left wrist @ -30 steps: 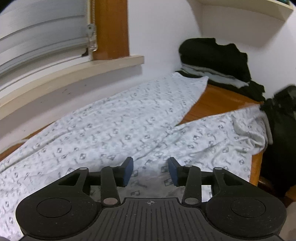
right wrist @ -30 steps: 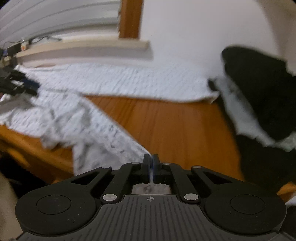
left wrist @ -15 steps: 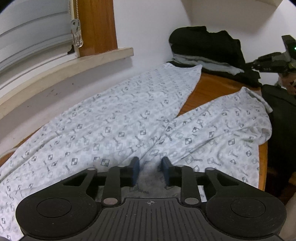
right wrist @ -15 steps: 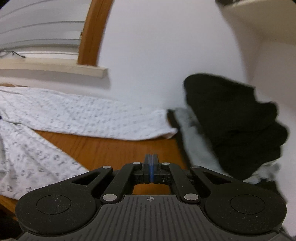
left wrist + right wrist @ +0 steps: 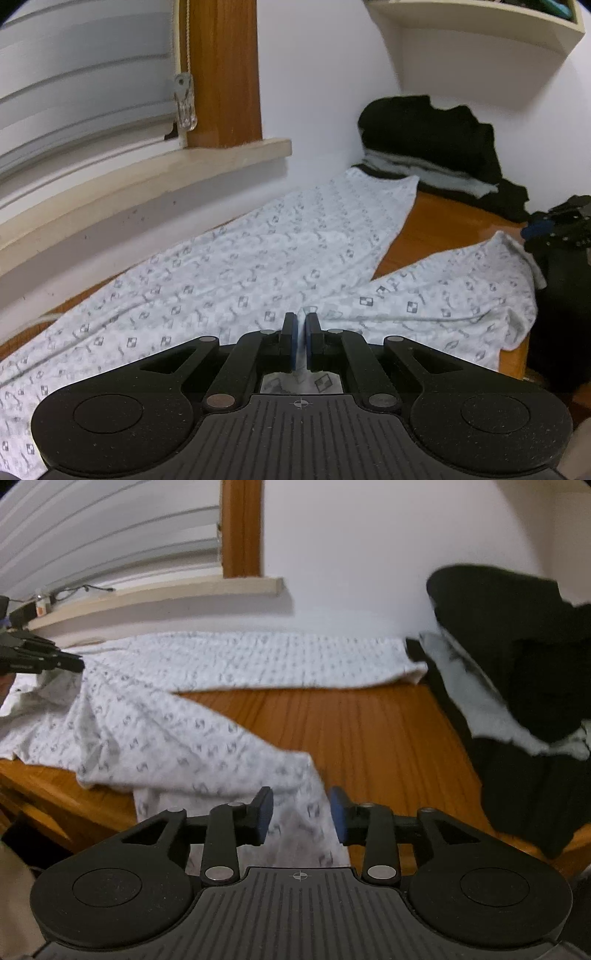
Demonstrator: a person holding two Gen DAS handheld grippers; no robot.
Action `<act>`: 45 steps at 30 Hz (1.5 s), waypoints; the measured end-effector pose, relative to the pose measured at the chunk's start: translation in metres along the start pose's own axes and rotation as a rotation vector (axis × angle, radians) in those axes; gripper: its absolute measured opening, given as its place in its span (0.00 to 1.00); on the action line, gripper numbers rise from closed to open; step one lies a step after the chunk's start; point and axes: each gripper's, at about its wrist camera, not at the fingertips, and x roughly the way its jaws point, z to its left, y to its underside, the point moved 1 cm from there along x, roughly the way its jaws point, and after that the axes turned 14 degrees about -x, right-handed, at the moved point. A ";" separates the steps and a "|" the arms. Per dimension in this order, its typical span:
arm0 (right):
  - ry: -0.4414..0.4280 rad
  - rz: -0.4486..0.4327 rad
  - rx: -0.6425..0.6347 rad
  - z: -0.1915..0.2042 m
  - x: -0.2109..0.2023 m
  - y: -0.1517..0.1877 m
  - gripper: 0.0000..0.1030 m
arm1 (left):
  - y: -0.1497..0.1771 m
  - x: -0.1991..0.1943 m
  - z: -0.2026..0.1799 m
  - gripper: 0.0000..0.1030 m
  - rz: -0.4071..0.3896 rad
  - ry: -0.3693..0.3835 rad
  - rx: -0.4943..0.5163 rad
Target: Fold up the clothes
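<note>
White pyjama trousers (image 5: 258, 258) with a small grey print lie spread on the wooden table (image 5: 443, 221), their two legs running away toward the far right. My left gripper (image 5: 301, 321) is shut on a pinched-up ridge of this cloth where the legs meet. In the right wrist view the near trouser leg (image 5: 166, 738) ends at the table's front edge. My right gripper (image 5: 301, 805) hovers over that leg end, its jaws opening; cloth lies below the gap and the pads do not press it. The left gripper (image 5: 40, 657) shows at the far left there.
A heap of black and grey clothes (image 5: 424, 129) is stacked in the back right corner against the wall. A pale window sill (image 5: 147, 173) and blinds run along the left. A shelf (image 5: 480, 26) hangs above the corner. Bare wood (image 5: 369, 731) shows between the legs.
My left jaws have closed onto the cloth between them. My right gripper has swung from facing the wall and black heap back to the near leg end, and its jaws have parted.
</note>
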 end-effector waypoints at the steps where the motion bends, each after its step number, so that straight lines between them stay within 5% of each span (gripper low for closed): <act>1: -0.004 0.005 0.006 0.000 0.001 0.002 0.34 | 0.001 0.002 0.000 0.05 0.001 0.000 -0.003; 5: -0.004 0.023 0.015 0.000 0.010 0.002 0.34 | 0.001 0.004 0.002 0.05 -0.004 0.001 -0.020; 6: -0.009 0.037 0.011 -0.002 0.013 0.002 0.28 | 0.000 0.003 0.002 0.05 -0.010 0.002 -0.024; 7: -0.015 0.049 0.007 -0.003 0.017 0.002 0.10 | -0.001 0.001 0.003 0.04 -0.016 0.004 -0.028; 9: -0.012 0.043 -0.002 -0.009 0.018 -0.001 0.04 | -0.003 -0.004 0.004 0.04 -0.039 0.001 -0.035; 14: 0.177 -0.071 -0.011 -0.038 -0.006 -0.032 0.04 | -0.005 -0.010 0.005 0.04 -0.034 0.047 -0.076; 16: 0.238 -0.111 0.005 -0.051 -0.011 -0.047 0.04 | -0.002 -0.004 0.002 0.05 0.007 0.063 -0.071; 19: 0.229 -0.009 -0.063 -0.051 0.018 -0.048 0.09 | 0.006 0.006 -0.005 0.10 0.045 0.024 -0.042; 22: 0.266 0.038 -0.097 -0.043 0.036 -0.040 0.18 | 0.012 -0.003 -0.003 0.25 0.017 -0.028 -0.057; 25: 0.224 -0.012 -0.046 -0.036 0.036 -0.034 0.28 | 0.019 -0.014 -0.004 0.33 -0.014 -0.075 -0.073; 33: 0.094 -0.001 0.017 -0.017 0.055 -0.031 0.35 | 0.037 -0.021 -0.055 0.24 0.019 0.053 -0.011; 37: 0.091 0.022 0.067 -0.030 0.065 -0.027 0.35 | 0.045 -0.002 -0.080 0.39 0.070 0.113 0.021; 45: 0.138 0.034 0.109 -0.057 0.076 -0.018 0.35 | 0.058 0.014 -0.098 0.41 0.121 0.135 0.061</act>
